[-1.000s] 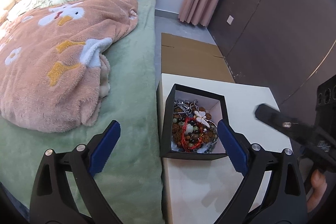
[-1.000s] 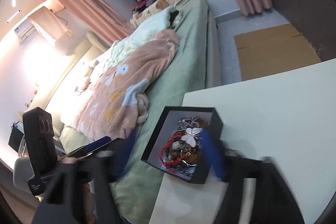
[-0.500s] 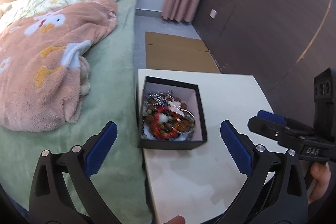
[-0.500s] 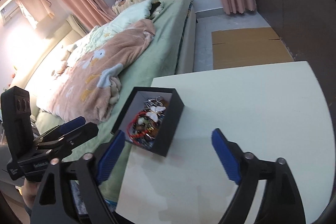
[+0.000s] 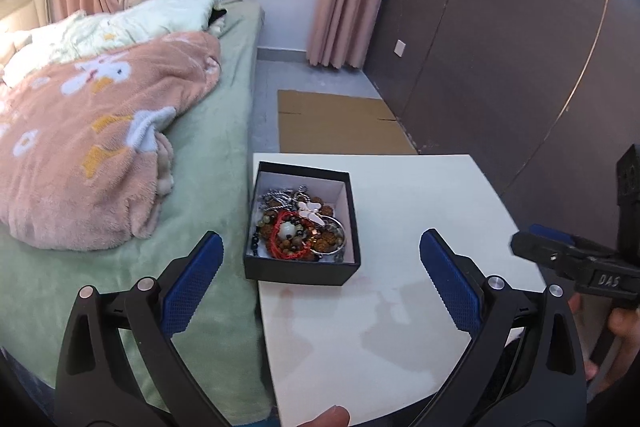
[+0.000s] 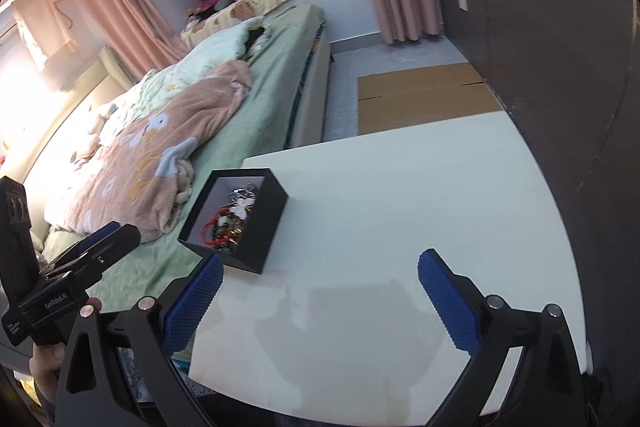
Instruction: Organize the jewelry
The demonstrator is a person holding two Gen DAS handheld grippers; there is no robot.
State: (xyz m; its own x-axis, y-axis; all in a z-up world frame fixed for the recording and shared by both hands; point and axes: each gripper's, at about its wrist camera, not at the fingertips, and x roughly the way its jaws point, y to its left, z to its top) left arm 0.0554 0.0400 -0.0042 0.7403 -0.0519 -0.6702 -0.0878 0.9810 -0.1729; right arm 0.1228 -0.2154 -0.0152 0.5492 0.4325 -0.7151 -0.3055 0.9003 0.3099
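Sitting at the worktop's (image 5: 400,307) ten o'clock corner beside the bed (image 5: 216,155), the black box (image 5: 303,273) holds tangled jewelry (image 5: 300,229); left tool (image 5: 320,291) and right tool (image 6: 320,301) both hover released over the worktop, touching nothing, the box at eleven o'clock
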